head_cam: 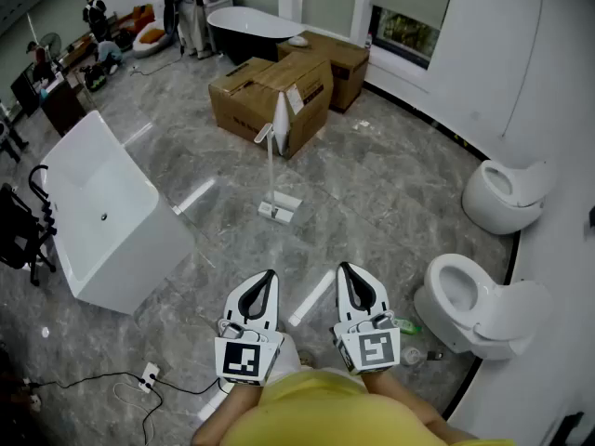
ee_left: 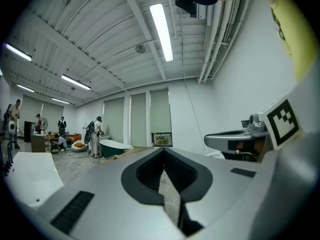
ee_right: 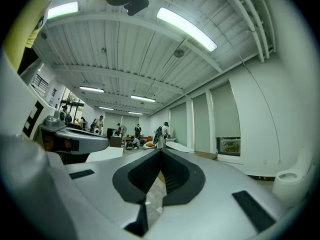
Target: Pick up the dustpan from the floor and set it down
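A white long-handled dustpan (head_cam: 279, 208) stands on the grey marble floor, its thin handle (head_cam: 270, 161) rising upright, in front of the cardboard boxes. My left gripper (head_cam: 271, 275) and right gripper (head_cam: 343, 268) are held side by side at the bottom of the head view, well short of the dustpan and pointing toward it. Both are shut with nothing between the jaws. In the left gripper view the left gripper (ee_left: 164, 152) has its tips together, and the right gripper (ee_right: 161, 152) looks the same in its own view. Neither gripper view shows the dustpan.
A white bathtub (head_cam: 102, 214) lies at left. Cardboard boxes (head_cam: 271, 91) stand behind the dustpan. Two toilets (head_cam: 507, 193) (head_cam: 476, 301) line the right wall. A white strip (head_cam: 312, 297) lies on the floor between the grippers, a power strip with cable (head_cam: 147, 374) at lower left. People work far back.
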`<state>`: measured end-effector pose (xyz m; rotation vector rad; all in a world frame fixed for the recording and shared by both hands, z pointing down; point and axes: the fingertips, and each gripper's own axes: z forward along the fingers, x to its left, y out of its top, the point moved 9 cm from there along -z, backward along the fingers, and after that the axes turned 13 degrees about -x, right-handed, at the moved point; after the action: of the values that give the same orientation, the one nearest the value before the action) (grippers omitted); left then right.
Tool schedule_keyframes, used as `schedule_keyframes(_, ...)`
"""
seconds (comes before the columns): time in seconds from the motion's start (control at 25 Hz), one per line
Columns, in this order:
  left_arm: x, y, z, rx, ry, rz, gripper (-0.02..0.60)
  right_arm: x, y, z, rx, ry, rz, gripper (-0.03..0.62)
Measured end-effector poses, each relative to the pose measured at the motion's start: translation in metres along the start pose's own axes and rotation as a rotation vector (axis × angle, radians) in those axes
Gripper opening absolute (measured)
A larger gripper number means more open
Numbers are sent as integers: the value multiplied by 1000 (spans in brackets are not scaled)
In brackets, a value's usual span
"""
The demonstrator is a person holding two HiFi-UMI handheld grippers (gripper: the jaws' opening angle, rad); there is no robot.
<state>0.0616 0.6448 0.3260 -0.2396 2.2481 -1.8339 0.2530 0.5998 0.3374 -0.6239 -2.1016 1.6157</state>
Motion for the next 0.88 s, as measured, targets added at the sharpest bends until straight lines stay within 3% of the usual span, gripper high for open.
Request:
schedule_keyframes(0.28, 30, -29, 40, 12, 3, -26, 3, -14, -27, 49, 7, 7, 1, 11)
schedule_keyframes(0.52, 87, -45, 102, -13, -5, -44, 2, -28, -53, 129, 26, 9, -18, 11)
schedule_keyframes(0.88, 168, -70, 188, 18, -61, -67, 3, -48, -79, 243, 54, -44, -10, 11)
